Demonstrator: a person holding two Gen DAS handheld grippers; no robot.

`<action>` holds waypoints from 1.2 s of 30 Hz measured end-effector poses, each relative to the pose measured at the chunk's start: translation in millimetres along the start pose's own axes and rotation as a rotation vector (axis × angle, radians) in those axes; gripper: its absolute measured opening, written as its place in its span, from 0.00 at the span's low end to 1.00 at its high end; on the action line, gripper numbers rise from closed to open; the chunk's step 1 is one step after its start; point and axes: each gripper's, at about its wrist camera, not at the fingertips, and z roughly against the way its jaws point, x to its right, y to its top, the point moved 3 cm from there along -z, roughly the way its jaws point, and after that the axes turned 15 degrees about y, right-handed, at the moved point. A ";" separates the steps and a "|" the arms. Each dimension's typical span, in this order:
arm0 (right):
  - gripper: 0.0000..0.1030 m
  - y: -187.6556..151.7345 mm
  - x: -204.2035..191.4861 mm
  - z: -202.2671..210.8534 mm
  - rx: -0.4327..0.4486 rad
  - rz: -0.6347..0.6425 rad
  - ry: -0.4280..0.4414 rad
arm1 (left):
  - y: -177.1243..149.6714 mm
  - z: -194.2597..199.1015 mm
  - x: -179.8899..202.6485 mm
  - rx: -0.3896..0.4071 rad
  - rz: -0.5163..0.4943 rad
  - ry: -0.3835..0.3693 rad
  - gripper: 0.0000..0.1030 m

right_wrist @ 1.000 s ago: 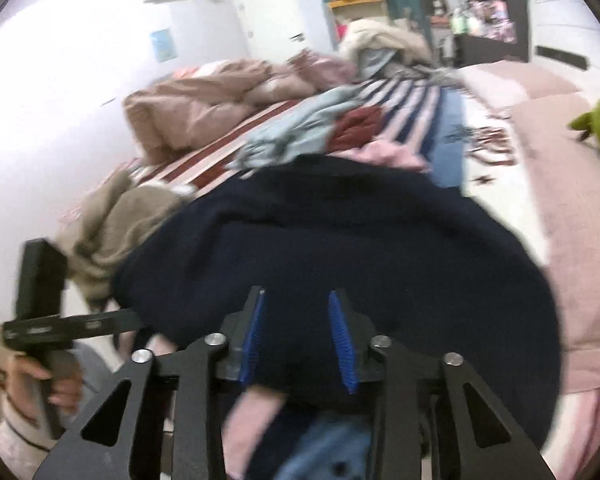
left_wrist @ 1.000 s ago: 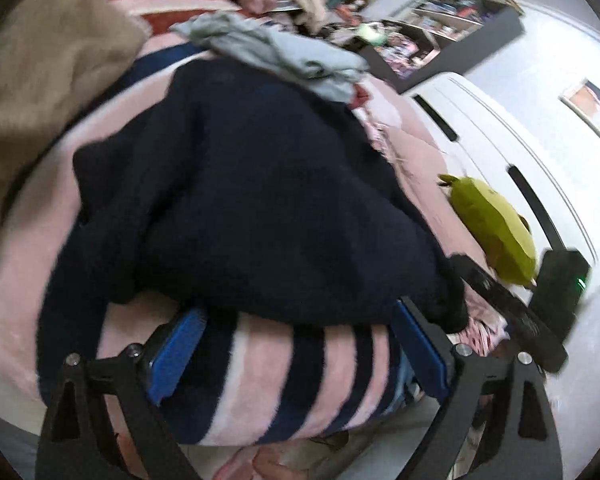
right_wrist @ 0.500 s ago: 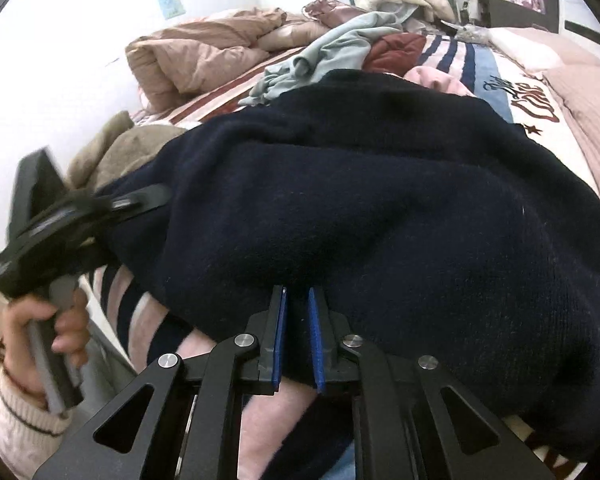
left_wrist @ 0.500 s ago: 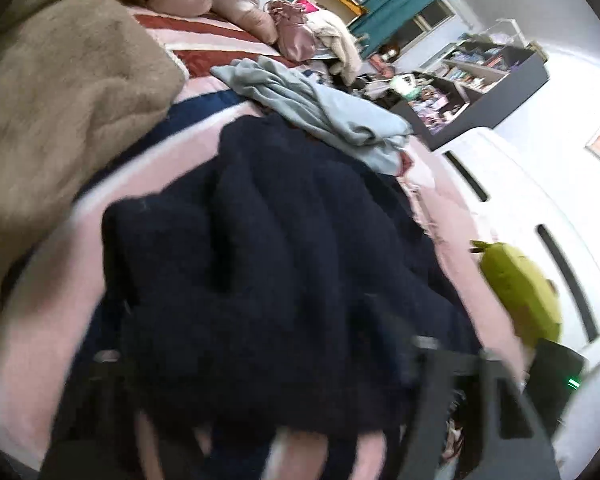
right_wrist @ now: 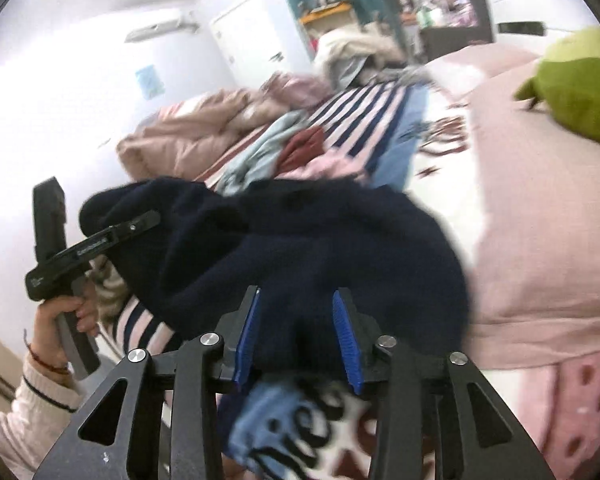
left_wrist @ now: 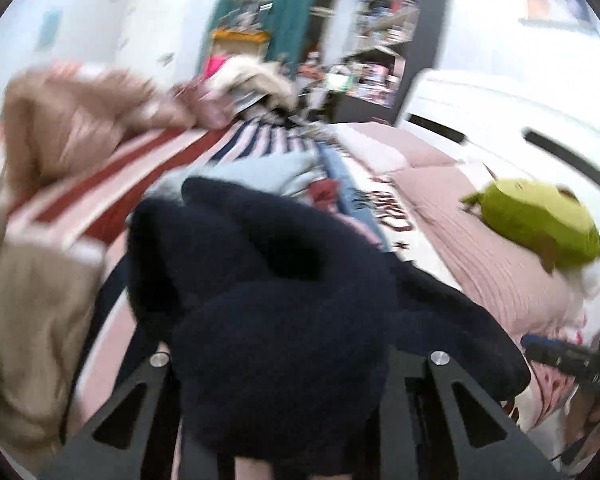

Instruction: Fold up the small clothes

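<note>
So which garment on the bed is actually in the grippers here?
The navy knit sweater, bunched between the left gripper and the right gripper. The light blue garment and maroon one lie untouched behind it.

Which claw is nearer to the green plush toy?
Right. The right claw is on the side of the green plush toy; the left claw is across the navy sweater.

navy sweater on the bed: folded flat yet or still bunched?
Bunched, not folded. The navy sweater is a lumpy heap on the striped blanket, one edge lifted in the left gripper.
</note>
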 end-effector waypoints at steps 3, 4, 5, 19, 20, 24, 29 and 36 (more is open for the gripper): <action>0.34 0.7 12.8 23.5 0.037 -0.014 0.006 | 10.6 -0.2 59.8 0.024 -0.147 -0.046 0.16; 0.34 -1.5 15.6 29.6 0.044 -0.017 0.008 | 10.9 -3.1 80.3 0.018 -0.182 -0.077 0.16; 0.34 -4.9 19.1 35.3 0.047 -0.019 0.009 | 8.1 -6.0 102.2 0.009 -0.219 -0.112 0.16; 0.35 -26.1 58.8 73.2 0.061 -0.092 -0.082 | -56.0 -25.1 221.9 -0.146 -0.534 -0.429 0.60; 0.37 -25.1 58.7 74.1 0.066 -0.095 -0.082 | -52.9 -21.5 220.3 -0.155 -0.513 -0.467 0.69; 0.46 -12.7 52.9 77.1 0.097 -0.092 -0.071 | -53.4 2.8 213.4 -0.166 -0.489 -0.473 0.72; 0.47 8.9 26.5 69.6 0.100 -0.013 -0.035 | -42.6 47.6 171.0 -0.116 -0.448 -0.451 0.76; 0.60 9.8 28.8 14.4 -0.032 -0.002 -0.129 | -16.3 24.7 87.6 -0.129 -0.244 -0.326 0.85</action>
